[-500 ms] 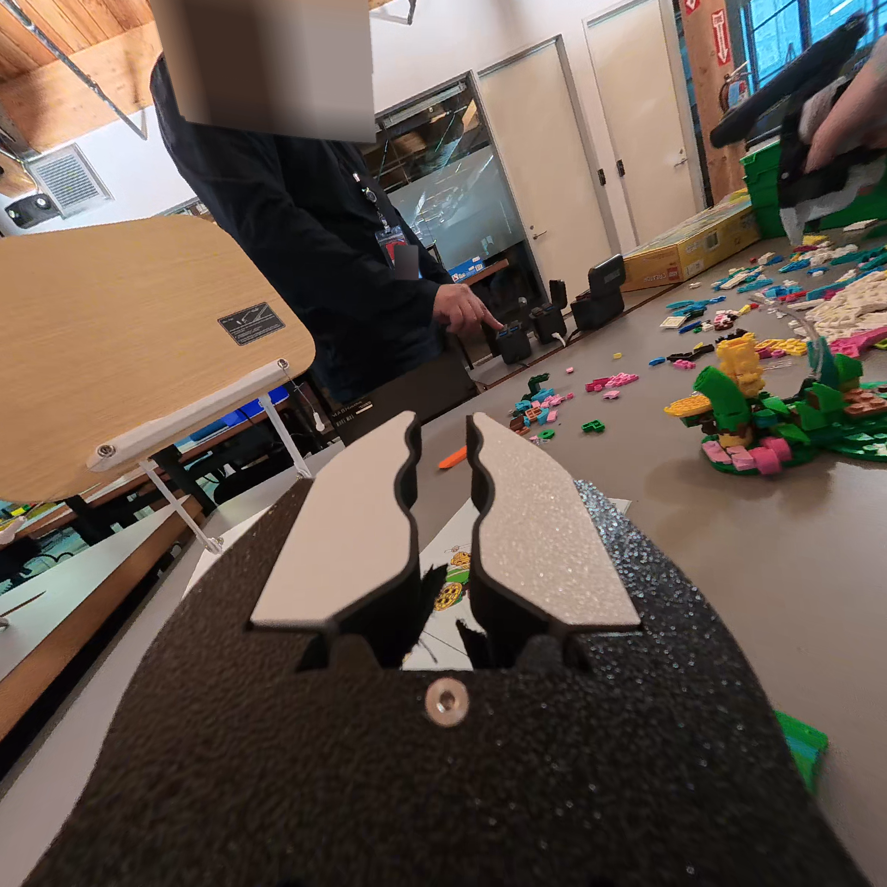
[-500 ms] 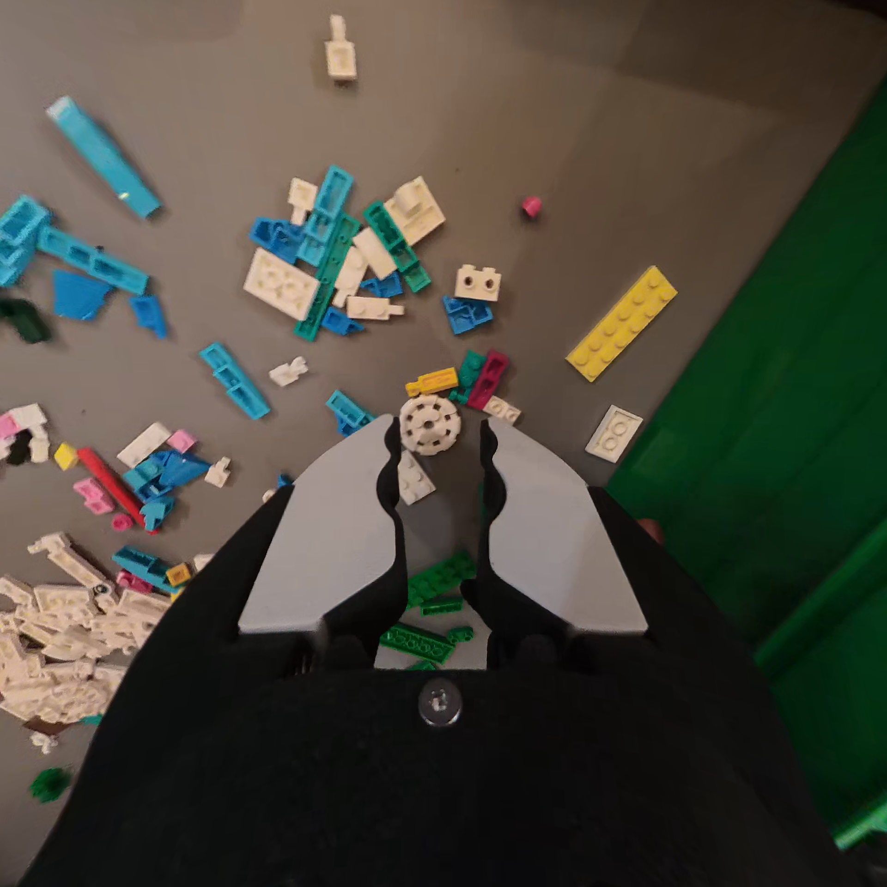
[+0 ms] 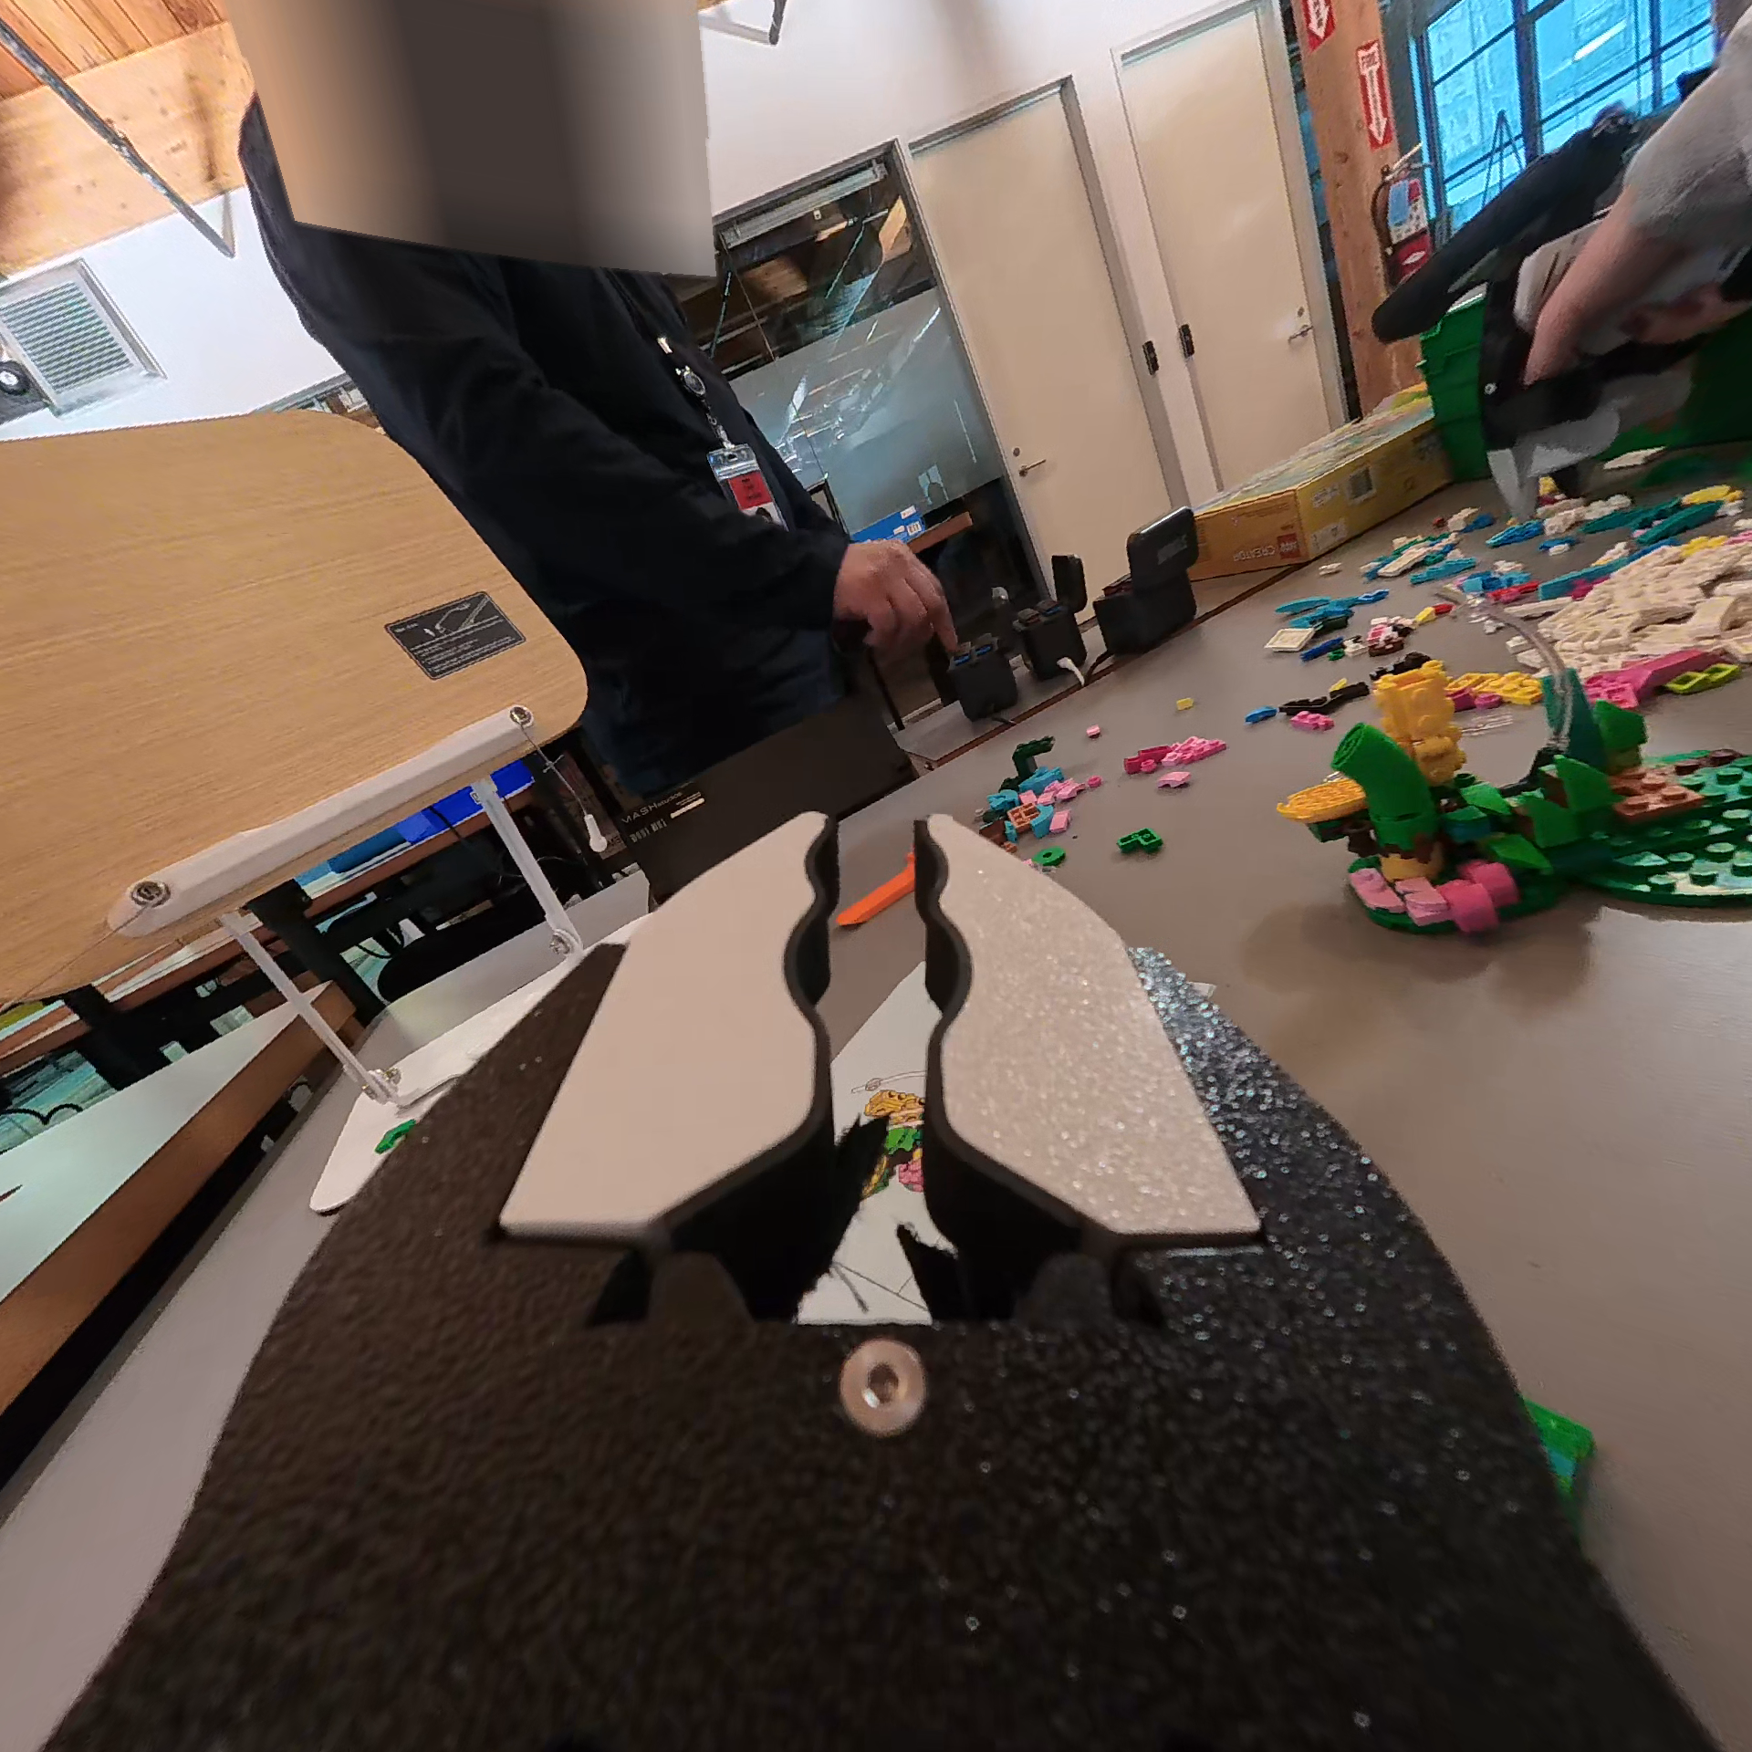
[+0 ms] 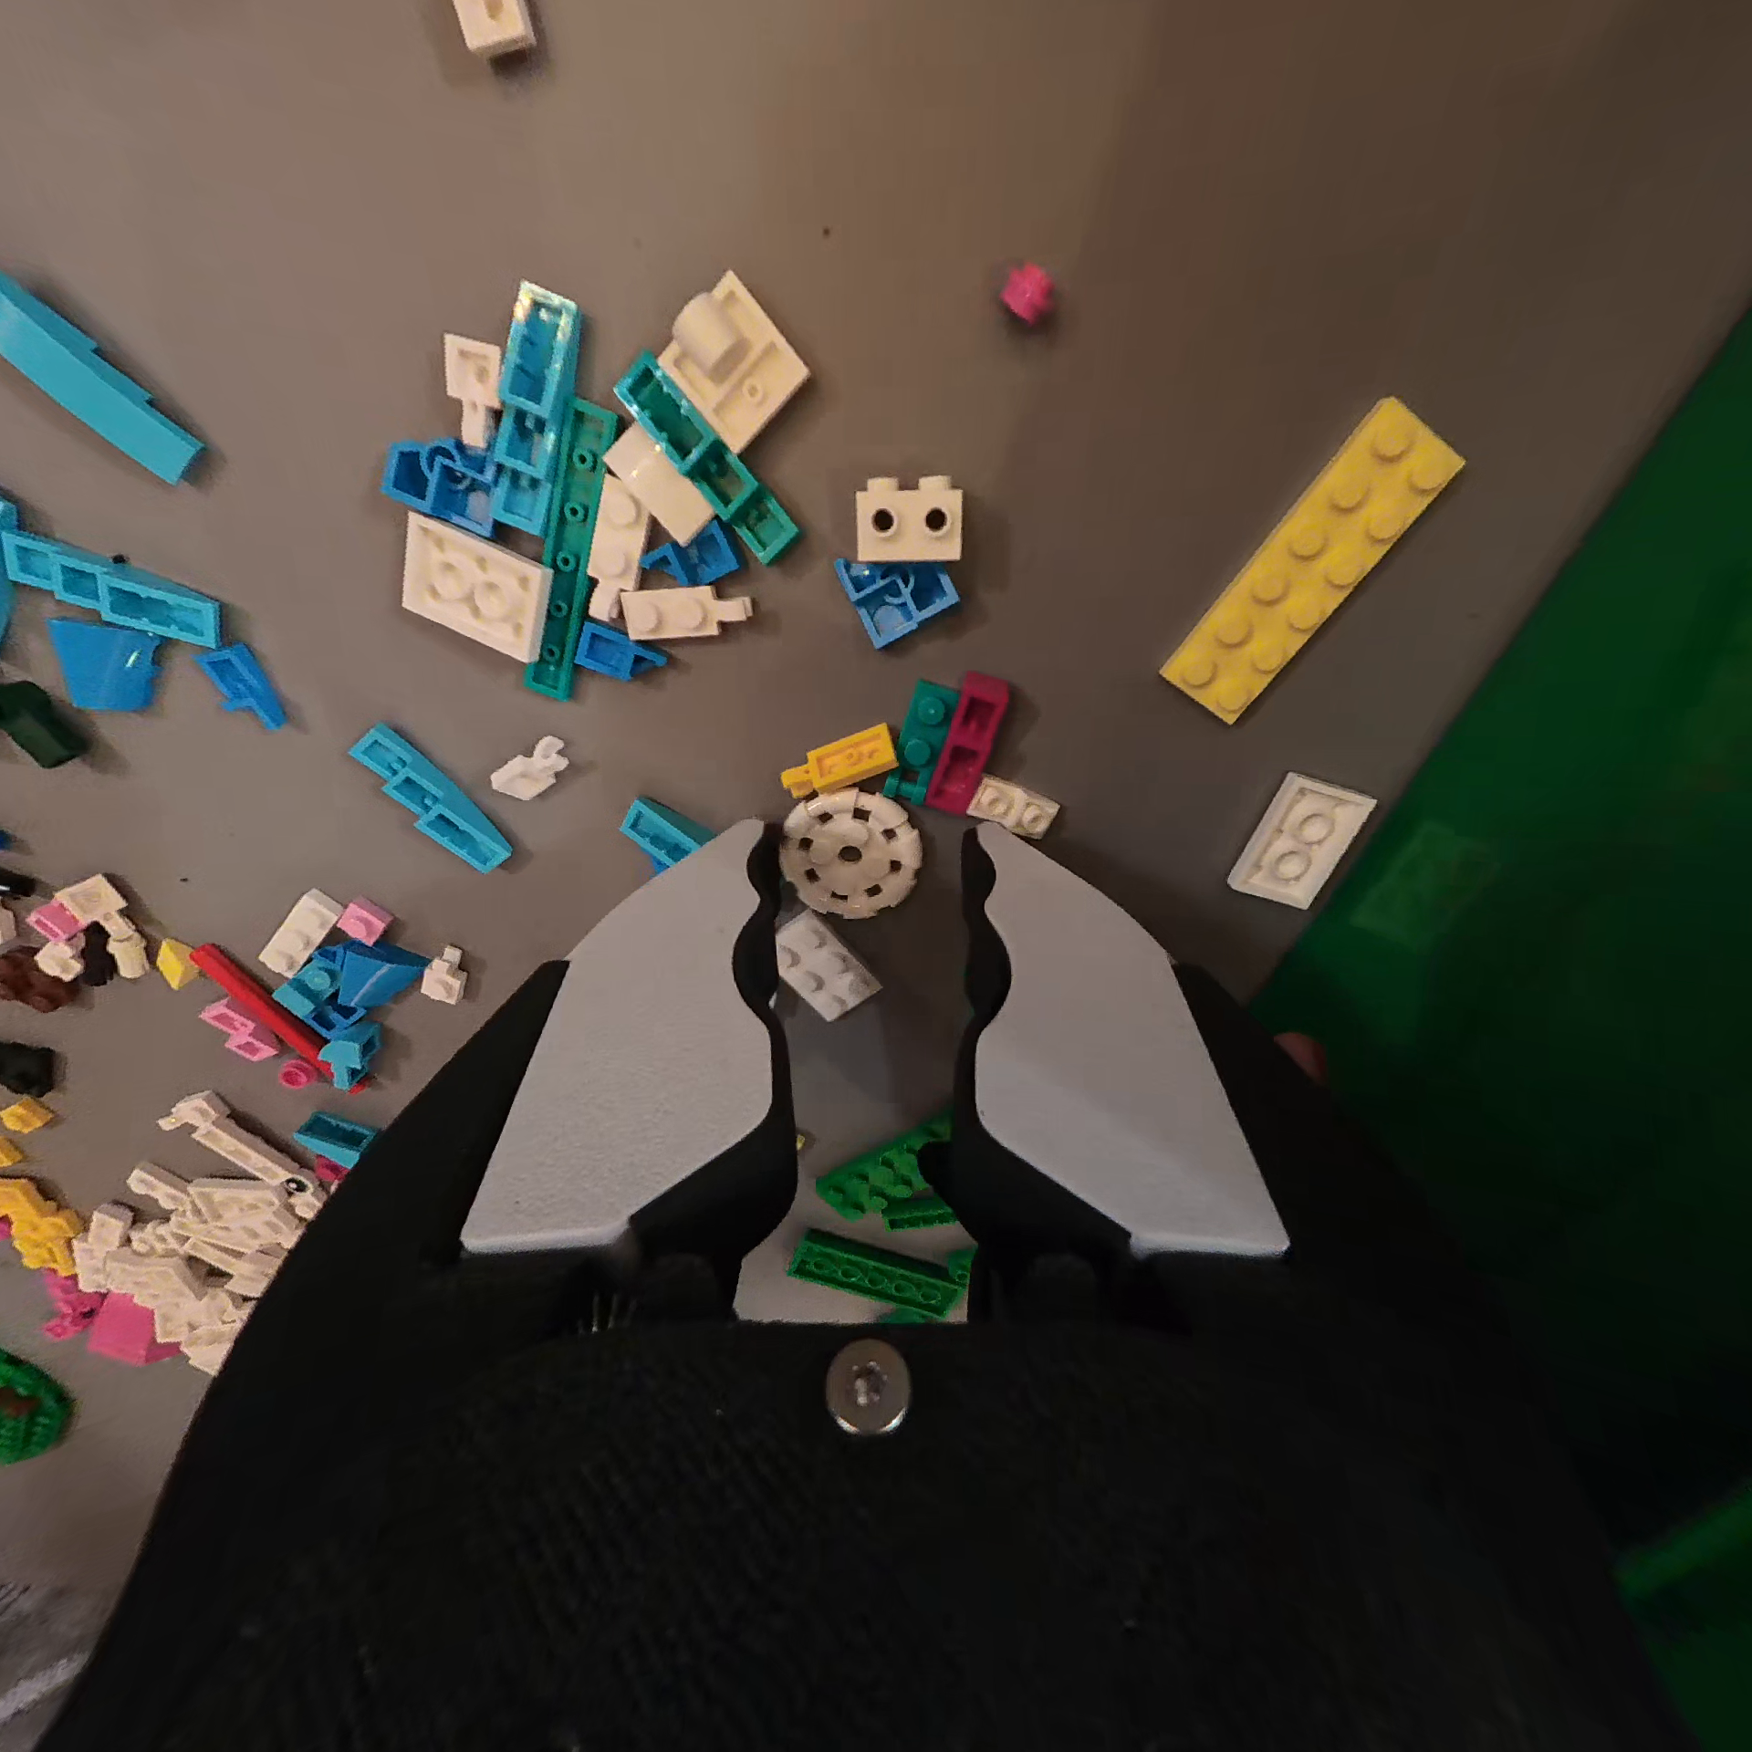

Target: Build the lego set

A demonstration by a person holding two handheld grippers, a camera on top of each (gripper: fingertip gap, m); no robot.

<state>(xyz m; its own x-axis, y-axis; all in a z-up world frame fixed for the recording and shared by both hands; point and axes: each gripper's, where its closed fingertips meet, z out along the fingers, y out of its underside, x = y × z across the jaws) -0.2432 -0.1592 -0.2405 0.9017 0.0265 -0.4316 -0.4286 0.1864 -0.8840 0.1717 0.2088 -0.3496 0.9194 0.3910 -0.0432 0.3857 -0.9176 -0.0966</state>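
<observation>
In the right wrist view my right gripper (image 4: 865,839) is open, pointing down at the grey table (image 4: 948,190). A white round disc with small holes (image 4: 850,853) lies flat between its fingertips. The left pad (image 4: 758,882) is close to the disc's edge and the right pad stands clear of it. A white plate (image 4: 825,962) lies just behind the disc. In the left wrist view my left gripper (image 3: 874,834) is low over the table, its jaws a narrow gap apart with nothing between them. An orange piece (image 3: 877,901) lies beyond its tips. A printed sheet (image 3: 891,1138) lies under it.
Loose bricks in blue, teal, white and pink lie around, with a long yellow plate (image 4: 1313,559) and a green bin (image 4: 1564,853) to the right. A green brick build (image 3: 1479,825), a tilted wooden tray (image 3: 237,616), a person in dark clothes (image 3: 569,474) and a yellow box (image 3: 1318,502) show.
My right gripper's jaws have opened wider around the white disc, which has not moved. My left gripper's jaws have narrowed slightly on nothing.
</observation>
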